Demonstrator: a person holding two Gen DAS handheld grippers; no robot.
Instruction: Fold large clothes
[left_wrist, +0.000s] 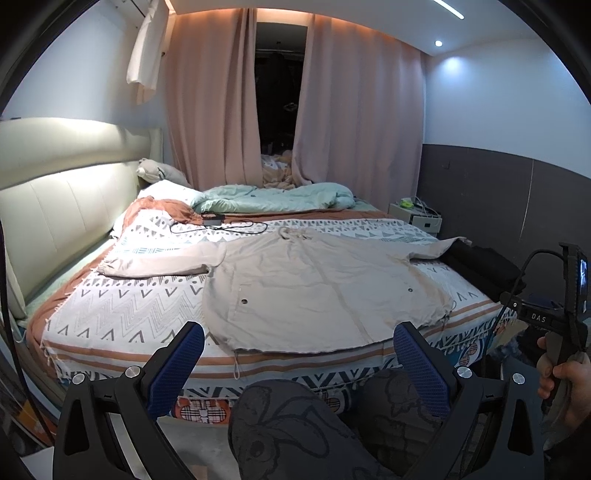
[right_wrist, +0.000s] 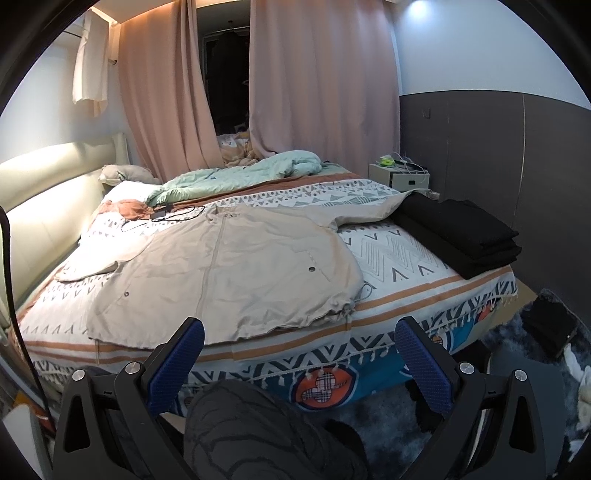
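One coat (left_wrist: 317, 288) sleeve (cuff hidden)

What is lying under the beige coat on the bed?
The coat lies flat on a patterned bedspread, which shows all around it. Its right sleeve end runs behind the black folded stack. Anything else beneath the coat is covered.
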